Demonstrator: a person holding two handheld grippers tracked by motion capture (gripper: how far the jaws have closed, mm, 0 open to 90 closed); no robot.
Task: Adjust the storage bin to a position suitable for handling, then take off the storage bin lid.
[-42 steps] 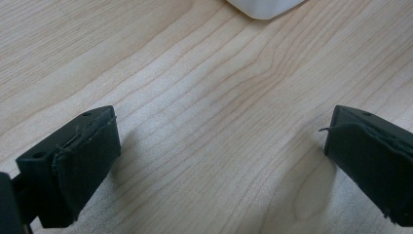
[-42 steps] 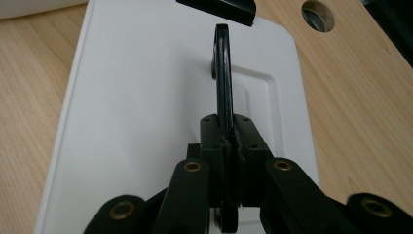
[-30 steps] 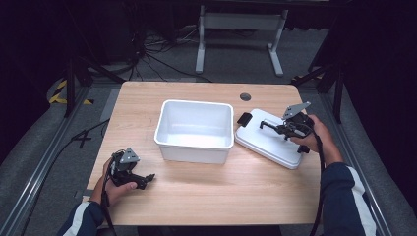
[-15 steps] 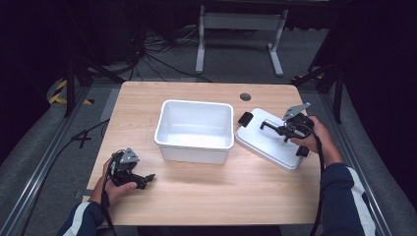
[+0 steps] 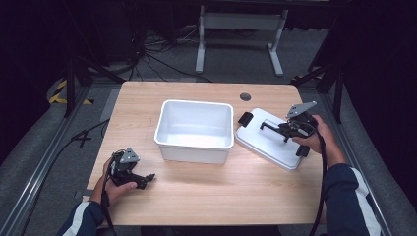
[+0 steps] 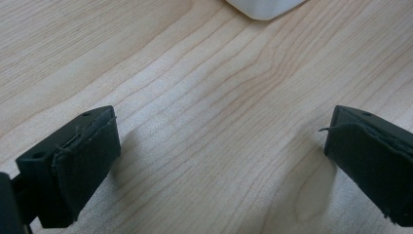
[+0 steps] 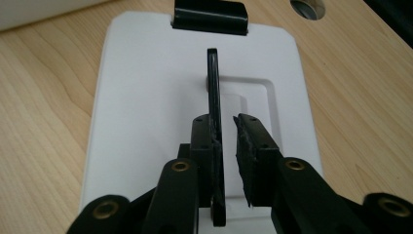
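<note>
A white lid with a black handle lies flat on the wooden table, right of an empty white tub. My right gripper reaches over the lid from the right. In the right gripper view the gripper has its jaws nearly together around the upright handle. The left pad touches the handle and the right pad stands a sliver off. My left gripper rests near the table's front left, jaws wide apart over bare wood with nothing between them.
Black clips sit at the lid's two ends. A round cable hole lies behind the lid. The tub's corner shows ahead of the left gripper. Dark floor, cables and a stand lie beyond the table's far edge.
The lid's near corner has shifted very slightly toward me with the right gripper on its handle. The left gripper has stayed where it was.
</note>
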